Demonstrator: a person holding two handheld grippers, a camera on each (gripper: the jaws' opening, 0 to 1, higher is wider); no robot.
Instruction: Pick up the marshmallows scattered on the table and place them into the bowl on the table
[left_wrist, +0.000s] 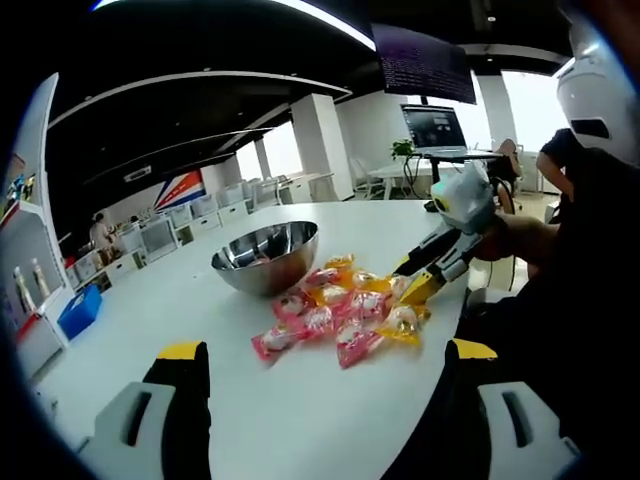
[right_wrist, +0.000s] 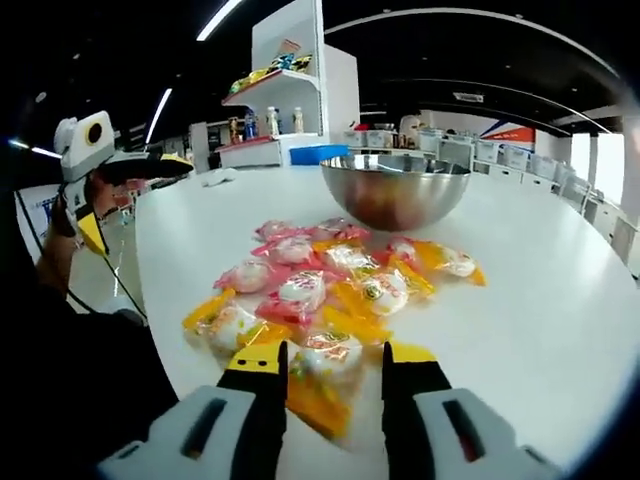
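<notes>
A steel bowl stands on the round white table, and nothing shows inside it. Just in front of the bowl lies a pile of pink, orange and yellow wrapped marshmallows. My right gripper is at the pile's near edge. Its jaws are narrowed onto an orange-wrapped marshmallow that still rests on the table. My left gripper hangs open and wide, short of the pile, with nothing between its jaws. It also appears off the table's left edge.
The table edge runs close to the pile on the person's side. A dark sleeve fills that side. A shelf with bottles, a blue bin and rows of chairs and desks stand beyond the table.
</notes>
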